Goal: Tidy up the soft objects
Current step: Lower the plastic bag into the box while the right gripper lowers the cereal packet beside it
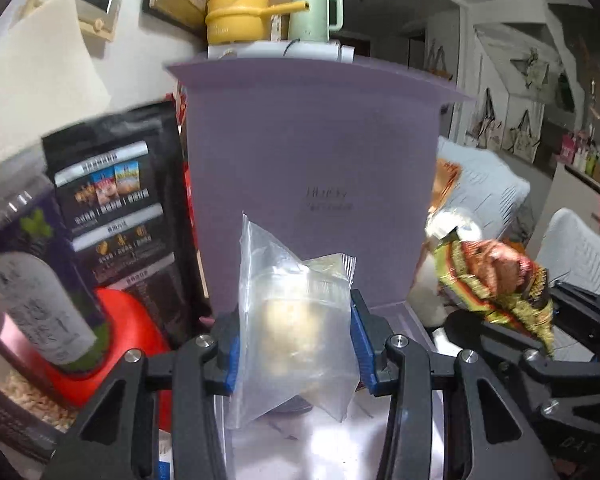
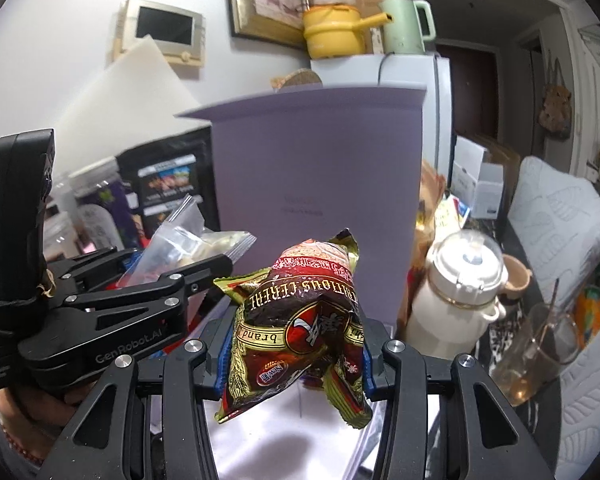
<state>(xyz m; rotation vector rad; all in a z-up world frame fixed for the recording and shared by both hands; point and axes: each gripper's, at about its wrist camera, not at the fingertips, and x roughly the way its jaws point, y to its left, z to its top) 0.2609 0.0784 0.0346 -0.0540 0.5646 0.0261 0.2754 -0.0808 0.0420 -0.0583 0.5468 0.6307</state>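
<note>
Two packets carried toward the lilac box

The lilac box [image 1: 312, 168] stood upright just beyond both sets of fingers; the right gripper [image 2: 296, 356] pinched a cereal packet [image 2: 300, 320], the left gripper [image 1: 296, 344] a clear zip bag [image 1: 292, 320], both bags' long axes upright, neither hand nearer.

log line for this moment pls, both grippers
left gripper: shut on clear bag | right gripper: shut on cereal packet | ahead: purple box
</note>
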